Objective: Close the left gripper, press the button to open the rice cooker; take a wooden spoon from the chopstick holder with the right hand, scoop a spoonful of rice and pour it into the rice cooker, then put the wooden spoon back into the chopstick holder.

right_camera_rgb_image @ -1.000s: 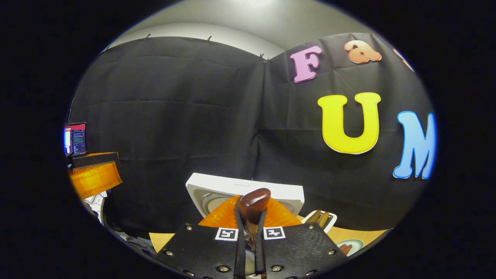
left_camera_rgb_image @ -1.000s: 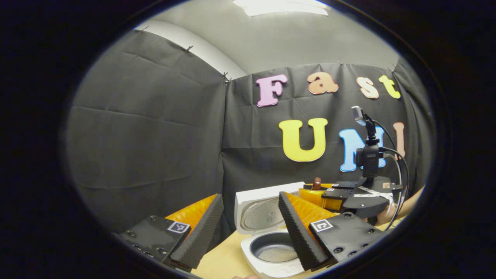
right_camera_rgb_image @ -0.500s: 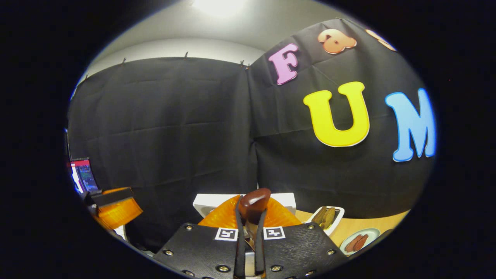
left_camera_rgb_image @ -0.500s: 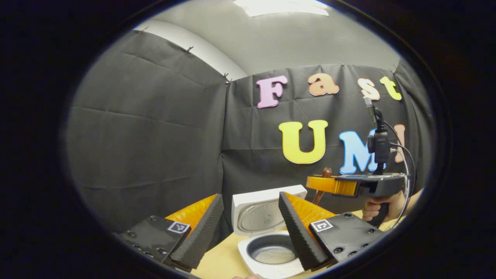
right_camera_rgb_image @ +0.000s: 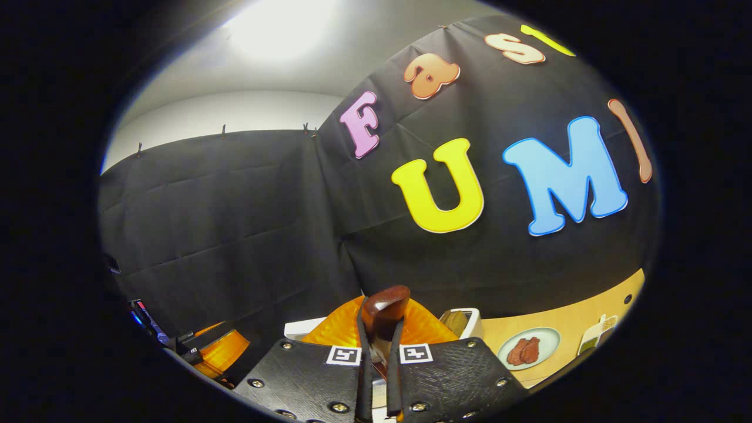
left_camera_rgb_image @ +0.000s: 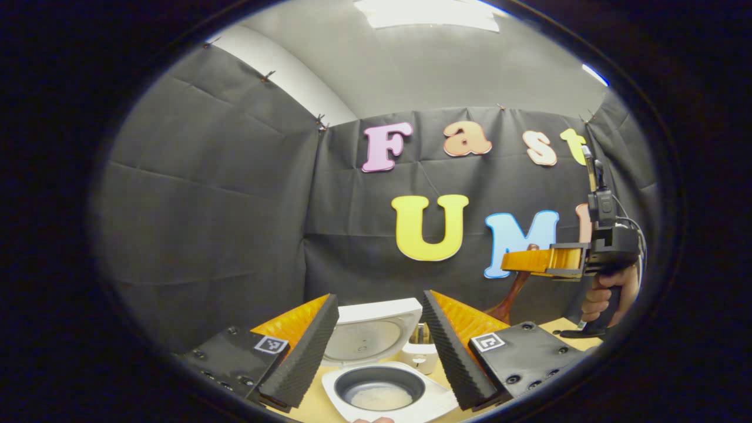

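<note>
The white rice cooker [left_camera_rgb_image: 358,399] stands with its lid [left_camera_rgb_image: 367,329] up, and a little rice [left_camera_rgb_image: 380,398] lies in its dark pot. My left gripper [left_camera_rgb_image: 379,298] is open above the cooker's near side, nothing between its fingers. A white chopstick holder [left_camera_rgb_image: 420,346] stands right behind the cooker. Farther right, a hand [left_camera_rgb_image: 605,294] holds my right gripper [left_camera_rgb_image: 517,261] high and level, shut on the dark wooden spoon [left_camera_rgb_image: 517,291], whose bowl hangs down. In the right gripper view the spoon's handle end [right_camera_rgb_image: 385,299] sticks up between the right gripper's [right_camera_rgb_image: 379,320] closed fingers.
The tan table [right_camera_rgb_image: 581,314] carries a plate with brown food [right_camera_rgb_image: 526,351], a white tray [right_camera_rgb_image: 461,320] with brownish pieces and a small dish [right_camera_rgb_image: 599,332] at the right edge. The left gripper [right_camera_rgb_image: 217,355] shows low on the left. Black cloth walls close the back and left.
The right gripper has lifted the spoon away from the cooker, up and to the right. The left gripper has shifted so the cooker now sits between its fingers.
</note>
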`<state>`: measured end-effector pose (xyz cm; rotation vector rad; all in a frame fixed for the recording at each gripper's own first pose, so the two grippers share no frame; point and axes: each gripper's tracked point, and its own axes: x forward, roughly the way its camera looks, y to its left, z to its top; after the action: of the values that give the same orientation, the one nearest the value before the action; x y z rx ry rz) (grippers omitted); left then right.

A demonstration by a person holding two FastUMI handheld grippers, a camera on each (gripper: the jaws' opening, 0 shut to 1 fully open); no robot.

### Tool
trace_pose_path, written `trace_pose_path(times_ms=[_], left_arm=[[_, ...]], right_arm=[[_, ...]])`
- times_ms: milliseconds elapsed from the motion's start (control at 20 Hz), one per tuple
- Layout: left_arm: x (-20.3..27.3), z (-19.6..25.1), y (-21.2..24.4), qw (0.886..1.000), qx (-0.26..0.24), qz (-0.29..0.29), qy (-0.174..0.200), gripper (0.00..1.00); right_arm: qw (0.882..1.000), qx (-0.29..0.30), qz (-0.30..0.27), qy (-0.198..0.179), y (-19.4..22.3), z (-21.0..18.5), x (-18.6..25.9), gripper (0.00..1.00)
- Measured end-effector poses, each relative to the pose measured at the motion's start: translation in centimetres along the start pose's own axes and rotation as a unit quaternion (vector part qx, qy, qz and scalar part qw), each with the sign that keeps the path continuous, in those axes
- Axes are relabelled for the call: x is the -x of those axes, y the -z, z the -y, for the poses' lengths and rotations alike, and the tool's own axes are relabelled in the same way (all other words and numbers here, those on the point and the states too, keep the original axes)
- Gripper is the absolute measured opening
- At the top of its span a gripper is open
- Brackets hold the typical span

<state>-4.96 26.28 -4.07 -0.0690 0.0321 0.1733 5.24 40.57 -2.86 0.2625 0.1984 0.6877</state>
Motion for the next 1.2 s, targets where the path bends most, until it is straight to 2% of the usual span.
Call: trace_pose_path(times_ms=[150,400,600,750,900,950,1200], left_arm=[[-1.1,3.4,-0.3,0.999,0.009,0.0,0.035,1.0],[-2.4,8.7,0.0,0.996,0.001,-0.003,0.084,1.0],[-3.5,11.7,0.1,0.994,-0.002,-0.006,0.109,1.0],[-3.9,13.2,0.4,0.993,-0.003,-0.011,0.12,1.0],[-4.2,14.8,0.6,0.992,-0.009,-0.011,0.128,0.94],[-4.2,15.1,0.7,0.992,-0.012,-0.012,0.129,1.0],[-4.5,16.7,1.1,0.991,-0.013,-0.013,0.13,1.0]], right_arm=[[0.999,-0.01,0.012,0.031,-1.6,3.5,3.2,0.09],[0.994,-0.002,0.034,0.106,-3.6,10.0,8.9,0.1],[0.989,0.003,0.047,0.141,-5.0,12.9,12.2,0.09],[0.985,0.006,0.049,0.166,-5.2,15.1,14.3,0.1],[0.979,0.009,0.051,0.196,-5.3,17.7,16.9,0.1],[0.976,0.01,0.054,0.209,-5.5,19.0,17.7,0.1],[0.959,-0.016,0.058,0.277,-4.9,24.9,21.8,0.1]])
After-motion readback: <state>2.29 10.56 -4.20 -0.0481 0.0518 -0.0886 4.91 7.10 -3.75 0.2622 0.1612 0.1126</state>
